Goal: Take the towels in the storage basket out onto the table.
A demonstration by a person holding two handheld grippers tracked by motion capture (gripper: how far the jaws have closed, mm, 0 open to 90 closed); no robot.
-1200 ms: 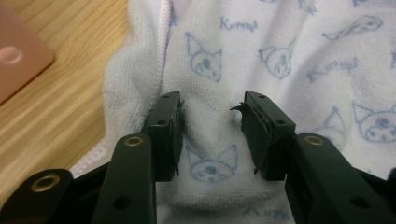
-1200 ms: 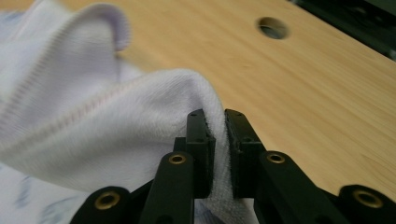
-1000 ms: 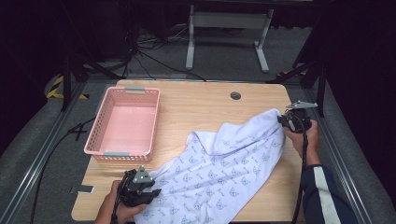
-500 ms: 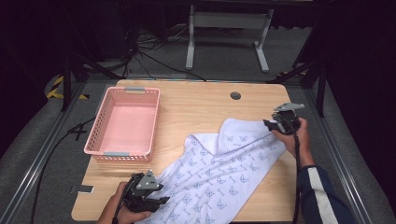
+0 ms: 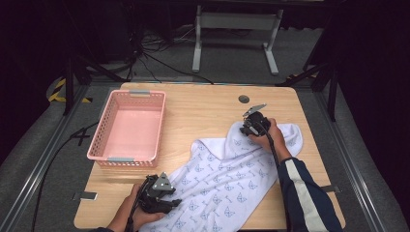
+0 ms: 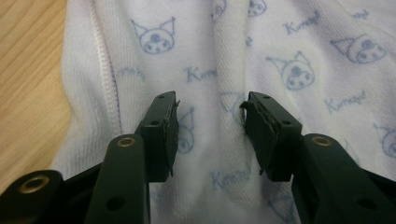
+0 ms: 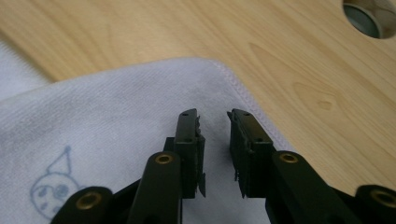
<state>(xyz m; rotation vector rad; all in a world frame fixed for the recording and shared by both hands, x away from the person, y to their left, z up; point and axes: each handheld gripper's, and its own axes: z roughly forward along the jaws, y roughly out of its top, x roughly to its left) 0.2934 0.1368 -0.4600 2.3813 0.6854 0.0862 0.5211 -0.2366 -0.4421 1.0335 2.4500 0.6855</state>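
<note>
A white towel [image 5: 232, 179] printed with small blue cartoon faces lies diagonally across the wooden table [image 5: 203, 111]. My left gripper [image 5: 170, 201] rests at the towel's near-left end. In the left gripper view it [image 6: 210, 100] stands open, its jaws down on the towel [image 6: 289, 46] with a soft ridge of cloth running between them. My right gripper [image 5: 245, 129] is at the towel's far end, where a corner is folded over to the left. Its jaws [image 7: 213, 116] stand a narrow gap apart above the hemmed corner [image 7: 93, 130], with nothing between them.
An empty pink plastic basket [image 5: 99, 133] stands on the left half of the table. A round cable hole [image 5: 244, 99] [image 7: 369, 16] sits near the far edge, just beyond the right gripper. Bare wood lies between basket and towel. Dark floor, cables and a metal stand lie beyond.
My right gripper has carried the towel's far corner leftward, folding that end over, and its jaws now stand apart. The left gripper has edged slightly right along the near end.
</note>
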